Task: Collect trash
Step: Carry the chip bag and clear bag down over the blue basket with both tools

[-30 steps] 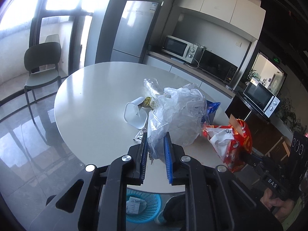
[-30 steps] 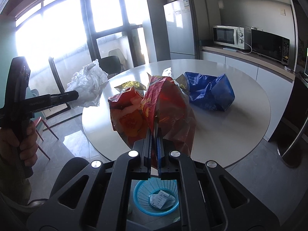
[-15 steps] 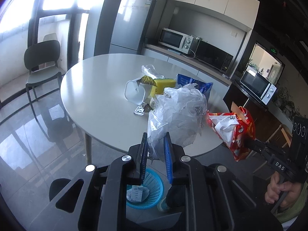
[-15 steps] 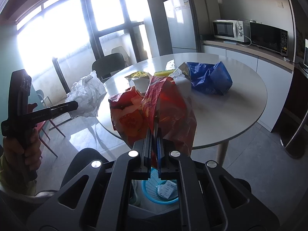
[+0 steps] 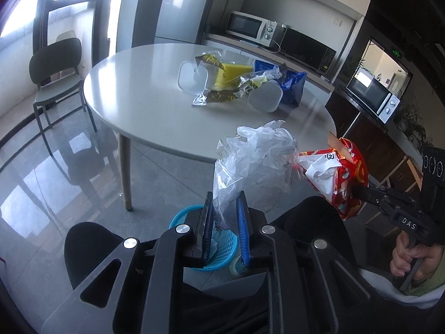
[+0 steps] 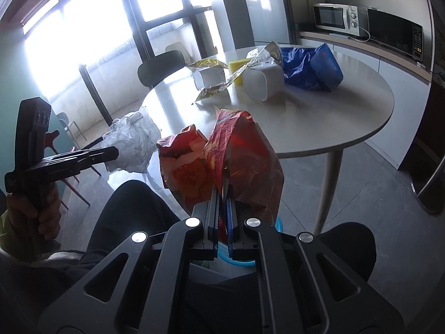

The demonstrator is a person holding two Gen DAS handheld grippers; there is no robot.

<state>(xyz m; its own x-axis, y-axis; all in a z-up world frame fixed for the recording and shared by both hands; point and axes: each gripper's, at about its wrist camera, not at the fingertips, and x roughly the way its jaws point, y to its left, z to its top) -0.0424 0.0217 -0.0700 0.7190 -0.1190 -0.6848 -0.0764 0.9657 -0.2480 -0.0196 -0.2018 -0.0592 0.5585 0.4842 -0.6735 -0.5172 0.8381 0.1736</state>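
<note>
My left gripper [image 5: 224,204] is shut on a crumpled clear plastic bag [image 5: 256,161], held in the air over a blue mesh waste basket [image 5: 219,243] on the floor. My right gripper [image 6: 222,192] is shut on a red snack bag [image 6: 236,156], also above the basket [image 6: 244,263], which is mostly hidden. In the right wrist view the left gripper [image 6: 111,153] shows with the clear bag [image 6: 133,142]. The red bag [image 5: 339,178] shows at right in the left wrist view. More trash lies on the round white table [image 5: 139,97]: a blue bag [image 6: 311,66], white cups [image 6: 261,82], foil wrappers [image 5: 219,94].
The person's dark-trousered knees [image 6: 133,211] flank the basket. A black chair [image 5: 52,66] stands left of the table. A counter with microwaves [image 5: 250,27] and a fridge [image 6: 264,8] lies behind. The table leg [image 5: 125,172] stands near the basket.
Both grippers have drawn back from the table and sunk, carrying their bags off its edge to above the floor basket. The trash left on the table now lies farther away.
</note>
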